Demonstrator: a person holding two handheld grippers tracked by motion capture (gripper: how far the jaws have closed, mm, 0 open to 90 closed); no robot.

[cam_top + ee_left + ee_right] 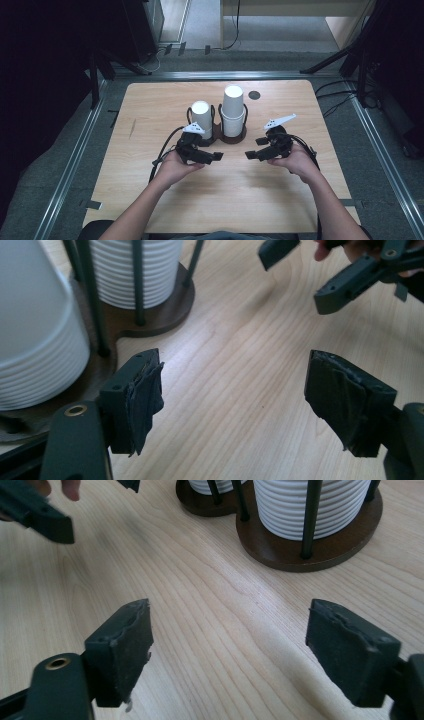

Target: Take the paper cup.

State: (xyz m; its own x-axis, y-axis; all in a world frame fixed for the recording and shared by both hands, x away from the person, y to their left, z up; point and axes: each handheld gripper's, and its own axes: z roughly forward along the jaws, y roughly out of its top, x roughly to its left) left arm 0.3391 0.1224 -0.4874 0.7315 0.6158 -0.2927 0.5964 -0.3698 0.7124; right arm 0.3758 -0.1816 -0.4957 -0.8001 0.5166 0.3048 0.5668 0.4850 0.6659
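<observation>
A brown two-slot cup holder stands mid-table. It carries a shorter stack of white paper cups and a taller stack. My left gripper is open just in front of the shorter stack and points right. My right gripper is open in front of the taller stack and points left, so the two grippers face each other. In the left gripper view the open jaws frame bare wood, with the shorter stack close at left. In the right gripper view the open jaws frame bare wood below the holder's base.
The light wooden table has bare wood in front of the holder and at both sides. A small dark round spot lies behind the taller stack. Metal rails and cables run on the floor around the table.
</observation>
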